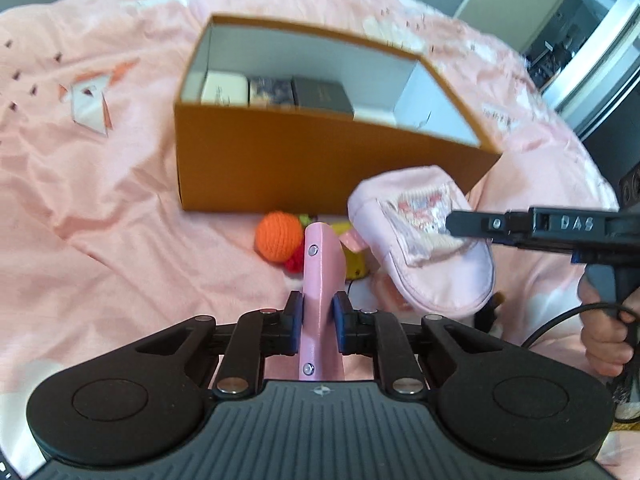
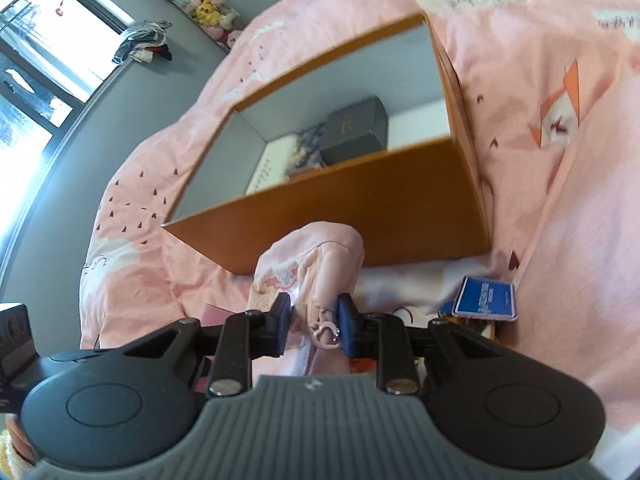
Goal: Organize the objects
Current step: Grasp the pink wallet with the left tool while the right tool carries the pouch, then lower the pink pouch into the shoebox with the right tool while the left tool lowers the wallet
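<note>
While three small boxes (image 1: 276,92) already sit along one end of the orange box (image 1: 320,164) on the bed (image 1: 100,216), I judge the tidying about half done. My left gripper (image 1: 316,322) is pinching a pink case (image 1: 320,296) upright, and my right gripper (image 2: 314,322) is clamped on a pink pouch (image 2: 316,264), both held just short of the box's near wall (neither is inside). A knitted orange (image 1: 278,240), a yellow toy (image 1: 354,264) and a blue card (image 2: 486,294) lie outside it.
</note>
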{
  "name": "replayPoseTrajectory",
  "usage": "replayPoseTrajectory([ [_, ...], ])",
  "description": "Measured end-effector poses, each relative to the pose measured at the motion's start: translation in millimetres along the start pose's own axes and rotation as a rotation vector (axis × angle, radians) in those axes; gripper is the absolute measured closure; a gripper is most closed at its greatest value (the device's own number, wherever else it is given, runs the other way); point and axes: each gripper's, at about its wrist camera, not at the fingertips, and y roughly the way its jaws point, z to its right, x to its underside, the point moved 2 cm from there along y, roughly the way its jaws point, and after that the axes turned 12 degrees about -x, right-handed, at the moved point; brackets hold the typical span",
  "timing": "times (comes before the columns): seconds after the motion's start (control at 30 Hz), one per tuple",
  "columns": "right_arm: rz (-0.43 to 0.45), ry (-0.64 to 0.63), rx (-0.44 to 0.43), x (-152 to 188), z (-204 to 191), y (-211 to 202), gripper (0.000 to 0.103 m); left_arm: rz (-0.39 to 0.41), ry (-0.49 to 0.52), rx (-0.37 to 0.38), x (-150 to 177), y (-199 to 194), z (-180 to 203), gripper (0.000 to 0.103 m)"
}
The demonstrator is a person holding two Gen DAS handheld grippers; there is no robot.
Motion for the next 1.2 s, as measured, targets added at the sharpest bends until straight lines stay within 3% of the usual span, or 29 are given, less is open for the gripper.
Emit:
replayPoseTrajectory([
  [0.3, 0.102, -0.112, -0.037, -33.8, -38.8, -39.0, 0.078, 0.2, 0.025, 0.008, -51.0, -57.1, 13.2, 0.085],
  [0.47, 0.195, -0.172, 0.017, -75.3, -51.9, -46.9, 0.078, 0.32, 0.048, -0.013, -100.1, -74.2, 26.5, 0.085],
  [0.53, 0.223, -0.179, 0.043, -91.4, -52.3, -42.2, 0.078, 0.328, 0.045, -0.008, -118.6, -64.5, 31.2, 0.085],
  [0.67, 0.242, -0.189, 0.103, -114.9, -44.9, -22.9, 0.078, 0.257, 0.03, -0.026, -146.9, -17.1, 37.8, 0.085],
  [0.8, 0.23, -0.22, 0.18, -122.5, -29.5, 2.7, 0.078, 0.173, -0.002, -0.012, -153.0, 35.4, 33.5, 0.085],
  [1.1, 0.142, -0.184, 0.198, -123.5, 3.1, 45.2, 0.078, -0.098, -0.115, 0.013, -136.6, 114.6, 6.4, 0.085],
  [1.2, 0.121, -0.165, 0.194, -122.1, 8.5, 53.4, 0.078, -0.113, -0.077, -0.034, -132.8, 121.5, 10.0, 0.085],
])
